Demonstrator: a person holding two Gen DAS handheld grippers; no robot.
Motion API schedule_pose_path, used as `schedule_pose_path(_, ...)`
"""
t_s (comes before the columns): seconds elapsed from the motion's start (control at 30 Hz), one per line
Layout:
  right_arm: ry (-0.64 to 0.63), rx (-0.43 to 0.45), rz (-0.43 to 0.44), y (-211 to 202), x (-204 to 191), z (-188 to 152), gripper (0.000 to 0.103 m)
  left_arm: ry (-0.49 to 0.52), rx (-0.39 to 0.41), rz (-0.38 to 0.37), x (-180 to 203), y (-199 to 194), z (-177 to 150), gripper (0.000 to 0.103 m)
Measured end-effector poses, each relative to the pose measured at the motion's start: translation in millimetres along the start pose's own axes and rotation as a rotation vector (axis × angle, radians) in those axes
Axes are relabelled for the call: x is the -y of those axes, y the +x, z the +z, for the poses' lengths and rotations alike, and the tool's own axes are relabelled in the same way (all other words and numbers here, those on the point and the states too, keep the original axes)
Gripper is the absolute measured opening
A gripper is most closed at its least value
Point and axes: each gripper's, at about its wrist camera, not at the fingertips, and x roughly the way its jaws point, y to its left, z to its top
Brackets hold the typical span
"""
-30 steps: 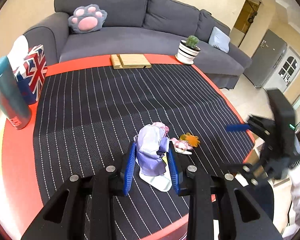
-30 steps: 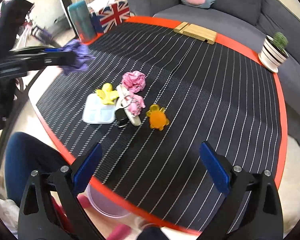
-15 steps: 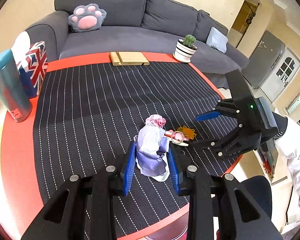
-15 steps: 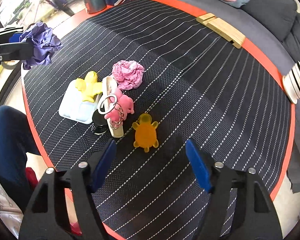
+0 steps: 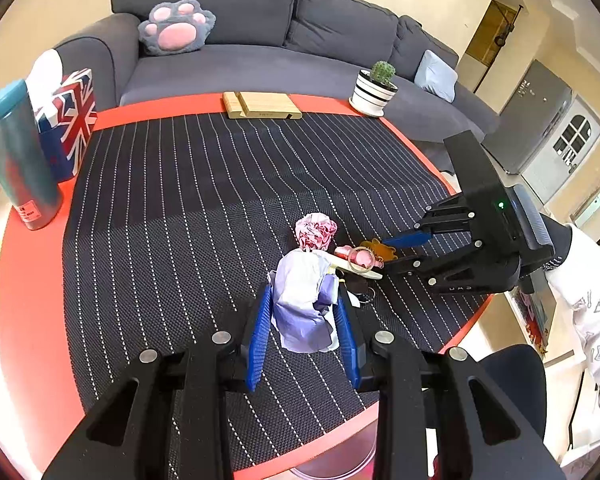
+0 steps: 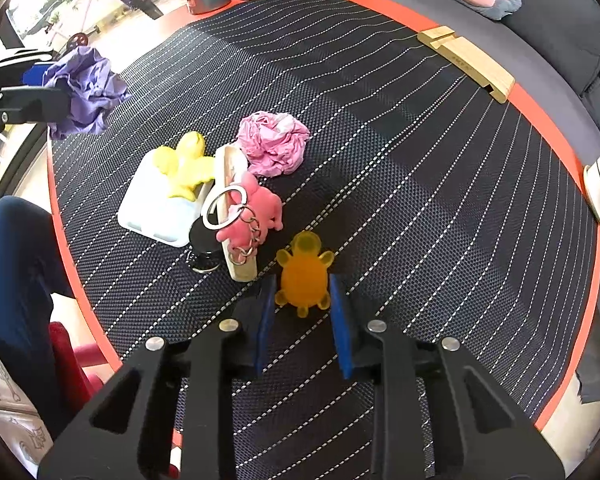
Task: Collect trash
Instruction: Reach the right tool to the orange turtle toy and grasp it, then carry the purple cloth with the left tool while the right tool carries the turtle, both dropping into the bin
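Note:
My left gripper (image 5: 303, 318) is shut on a crumpled purple paper wad (image 5: 305, 305) and holds it above the striped mat; it also shows in the right wrist view (image 6: 85, 90). A crumpled pink wad (image 6: 272, 143) lies on the mat, also in the left wrist view (image 5: 315, 233). My right gripper (image 6: 302, 302) has its blue pads on either side of an orange turtle toy (image 6: 303, 274), closed around it at mat level. From the left wrist view my right gripper (image 5: 396, 252) reaches in from the right.
Beside the turtle lie a pink keyring toy (image 6: 252, 210), a white stick (image 6: 232, 208), a yellow toy (image 6: 186, 166) on a white tray (image 6: 152, 210). At the table's far side stand a wooden stand (image 5: 262, 106), cactus pot (image 5: 374, 88), Union Jack box (image 5: 70, 120), teal tumbler (image 5: 18, 156).
My right gripper has come down over the mat and narrowed its jaws around the orange turtle. My left gripper keeps hold of the purple wad and has drifted a little.

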Motion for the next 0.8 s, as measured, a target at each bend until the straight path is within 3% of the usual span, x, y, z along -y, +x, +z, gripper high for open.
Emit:
schedule_pose_path(0.43,0.167,0.154,-0.068,-54.7,-17.8,-27.3,0.026,0.059,0.03,0.02,25.8,-14.7,-11.3,0.031)
schedule_pose_path(0.8,0.226,0.281,-0.064,-101.1,-56.2,-65.4,0.026,0.088,0.05,0.027,53.4,-40.9,-42.3,0.031)
